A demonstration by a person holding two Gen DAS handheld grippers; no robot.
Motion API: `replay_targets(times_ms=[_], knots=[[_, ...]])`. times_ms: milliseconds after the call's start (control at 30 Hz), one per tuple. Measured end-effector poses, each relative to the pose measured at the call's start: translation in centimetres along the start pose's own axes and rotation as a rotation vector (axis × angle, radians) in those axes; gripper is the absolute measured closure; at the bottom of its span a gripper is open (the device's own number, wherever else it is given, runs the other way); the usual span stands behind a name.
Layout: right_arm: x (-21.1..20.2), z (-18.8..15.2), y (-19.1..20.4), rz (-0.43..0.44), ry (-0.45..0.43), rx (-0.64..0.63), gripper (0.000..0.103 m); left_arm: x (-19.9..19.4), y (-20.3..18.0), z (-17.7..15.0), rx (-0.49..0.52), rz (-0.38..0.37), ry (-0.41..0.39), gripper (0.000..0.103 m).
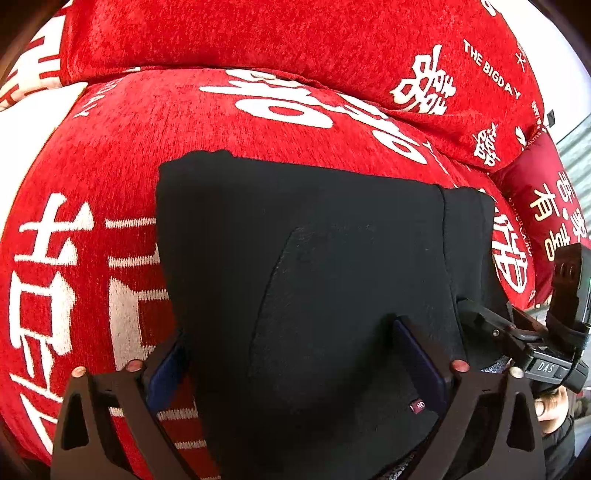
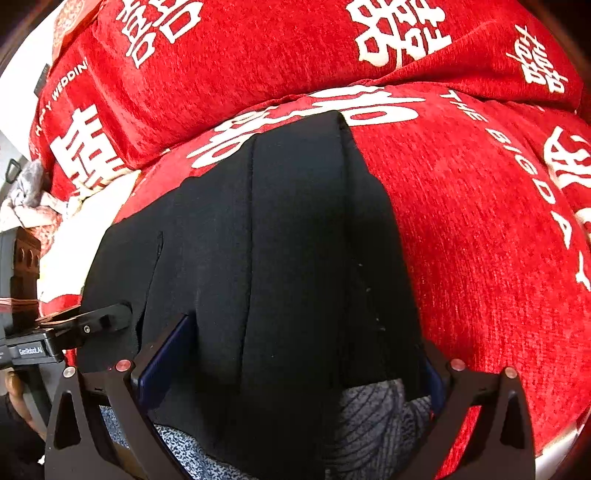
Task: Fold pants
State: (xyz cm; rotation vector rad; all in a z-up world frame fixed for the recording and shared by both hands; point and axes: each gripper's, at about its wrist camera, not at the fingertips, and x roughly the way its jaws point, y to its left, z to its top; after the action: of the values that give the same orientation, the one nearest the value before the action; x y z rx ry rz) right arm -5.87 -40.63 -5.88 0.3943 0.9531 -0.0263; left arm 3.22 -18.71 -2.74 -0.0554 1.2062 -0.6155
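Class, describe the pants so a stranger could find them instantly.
Start at the red bedspread with big white characters, in front of the matching pillow. The pants lie folded on it: the only plain black thing there.

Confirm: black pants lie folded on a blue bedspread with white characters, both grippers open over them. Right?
Wrong colour. The bedspread is red, not blue, as the left wrist view shows. The rest holds: black pants folded, left gripper and right gripper with jaws open.
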Motion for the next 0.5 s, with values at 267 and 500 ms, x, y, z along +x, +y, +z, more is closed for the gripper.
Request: replay_targets(times_ms=[267,500], knots=[[-2.5,-0.3,3.0,-0.043,-0.015,-0.083,0.040,-1.5,-0.3,-0.2,0.042,0.008,-0.027,0.034],[-4.0,-0.5,5.2,-0.066,-0.038,-0.101,0.049,-2.7,0.4,-0.2,0.031,-0.024,-0.029,0.050]])
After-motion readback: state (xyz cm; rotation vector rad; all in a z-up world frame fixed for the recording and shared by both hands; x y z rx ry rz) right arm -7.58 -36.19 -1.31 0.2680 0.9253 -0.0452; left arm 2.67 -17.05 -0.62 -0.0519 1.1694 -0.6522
